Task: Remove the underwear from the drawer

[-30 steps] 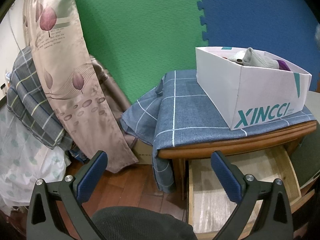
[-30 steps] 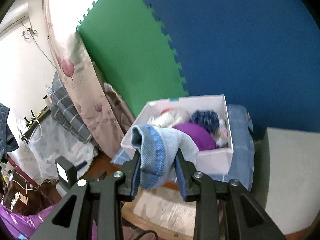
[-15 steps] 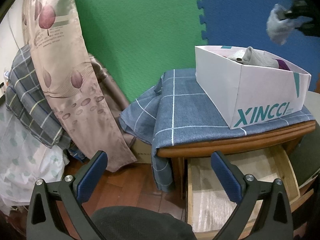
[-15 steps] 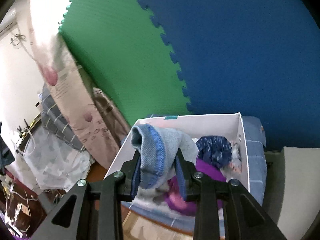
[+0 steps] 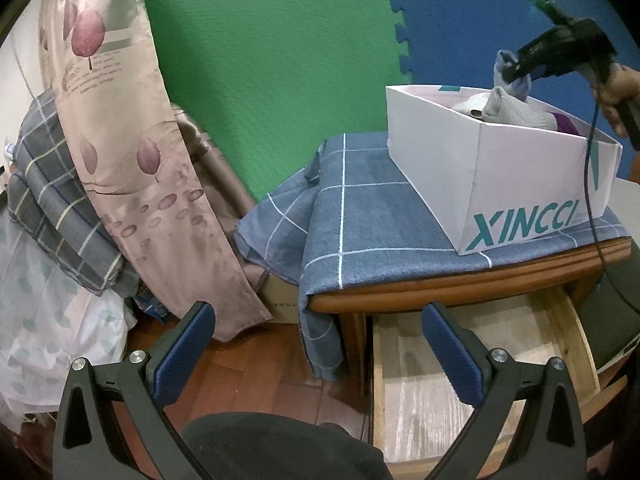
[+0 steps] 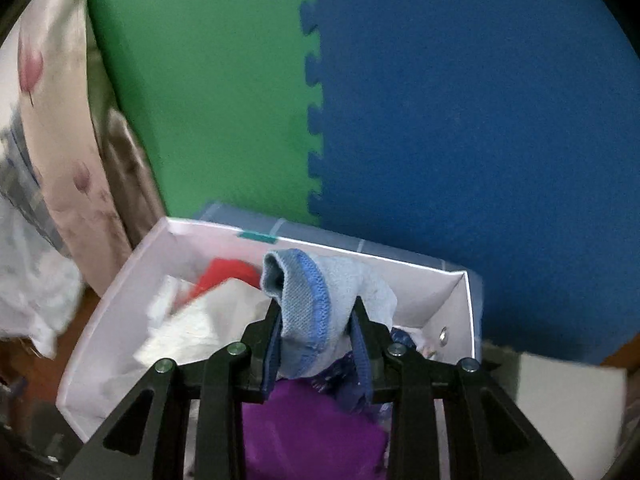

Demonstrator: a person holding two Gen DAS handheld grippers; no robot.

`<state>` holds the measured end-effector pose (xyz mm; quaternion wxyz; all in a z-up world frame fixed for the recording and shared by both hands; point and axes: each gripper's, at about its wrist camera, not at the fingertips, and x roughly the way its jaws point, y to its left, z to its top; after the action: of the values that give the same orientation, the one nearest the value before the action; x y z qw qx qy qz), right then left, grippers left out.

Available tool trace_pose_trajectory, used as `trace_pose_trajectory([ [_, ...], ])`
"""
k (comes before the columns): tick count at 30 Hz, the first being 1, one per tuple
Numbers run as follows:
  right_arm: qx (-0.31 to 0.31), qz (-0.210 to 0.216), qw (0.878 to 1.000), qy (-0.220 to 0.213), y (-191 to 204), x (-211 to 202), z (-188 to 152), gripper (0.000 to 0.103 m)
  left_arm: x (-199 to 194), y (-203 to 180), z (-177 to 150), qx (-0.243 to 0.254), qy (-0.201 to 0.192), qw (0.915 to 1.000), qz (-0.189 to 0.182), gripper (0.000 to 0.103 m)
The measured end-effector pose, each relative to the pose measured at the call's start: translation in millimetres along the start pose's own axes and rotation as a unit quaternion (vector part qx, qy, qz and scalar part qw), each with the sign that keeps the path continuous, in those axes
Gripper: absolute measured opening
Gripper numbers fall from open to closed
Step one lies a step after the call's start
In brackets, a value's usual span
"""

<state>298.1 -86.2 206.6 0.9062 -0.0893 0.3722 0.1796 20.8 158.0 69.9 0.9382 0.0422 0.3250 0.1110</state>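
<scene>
From the left wrist view, the left gripper (image 5: 318, 340) is hanging near the camera with its blue-padded fingers (image 5: 450, 354) spread wide apart and nothing between them, over the pulled-out pale wooden drawer (image 5: 448, 376), whose lined floor is showing bare in the part visible. Above it, the blue checked cloth (image 5: 360, 220) is covering the wooden table top (image 5: 460, 286), and the white cardboard box (image 5: 500, 168) is sitting on it at the far right, printed "XINCCI" in teal capitals; the smaller line under that word is too small to read. Far right, the right gripper (image 5: 516, 74) is reaching over the box, clamped on the light blue knitted underwear with a darker blue band (image 5: 505, 67). The pink leaf-print curtain (image 5: 120, 140) at the left is carrying some small print that I cannot make out.

From the right wrist view, the right gripper (image 6: 316, 320) is pinching the underwear (image 6: 308, 304) just above the box (image 6: 120, 300), over a purple garment (image 6: 308, 432), with white and red pieces further left. Judging by this, the garment is already out of the drawer and the drop-off is in hand; the next move is probably calling for lowering it into the box and parting the jaws. A teal strip on the far wall of the box is too blurred to read
</scene>
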Motion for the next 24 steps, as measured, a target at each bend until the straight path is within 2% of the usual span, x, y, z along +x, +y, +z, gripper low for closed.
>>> trace_pose_trajectory([
  [5, -0.043, -0.031, 0.998, 0.04, 15, 31, 1, 0.031, -1, -1, 1, 0.001, 0.001, 1.0, 0.0, 0.103],
  [9, -0.062, -0.018, 0.995, 0.079, 23, 46, 3, 0.036, -1, -1, 1, 0.001, 0.001, 1.0, 0.0, 0.103],
  [13, -0.069, -0.015, 0.993, 0.098, 28, 52, 3, 0.042, -1, -1, 2, 0.001, 0.001, 1.0, 0.001, 0.103],
  [14, -0.067, -0.013, 0.993, 0.097, 27, 51, 4, 0.045, -1, -1, 2, 0.001, 0.001, 1.0, 0.0, 0.103],
  [16, -0.063, -0.011, 0.993, 0.094, 24, 47, 5, 0.058, -1, -1, 1, -0.001, 0.002, 1.0, 0.0, 0.103],
  [20, -0.047, -0.006, 0.996, 0.076, 17, 31, -2, 0.06, 0, -1, 2, -0.001, 0.003, 1.0, -0.001, 0.103],
  [24, -0.009, 0.025, 0.999, 0.02, 8, -2, -14, 0.061, 0, -2, 1, 0.001, 0.003, 1.0, 0.0, 0.103],
])
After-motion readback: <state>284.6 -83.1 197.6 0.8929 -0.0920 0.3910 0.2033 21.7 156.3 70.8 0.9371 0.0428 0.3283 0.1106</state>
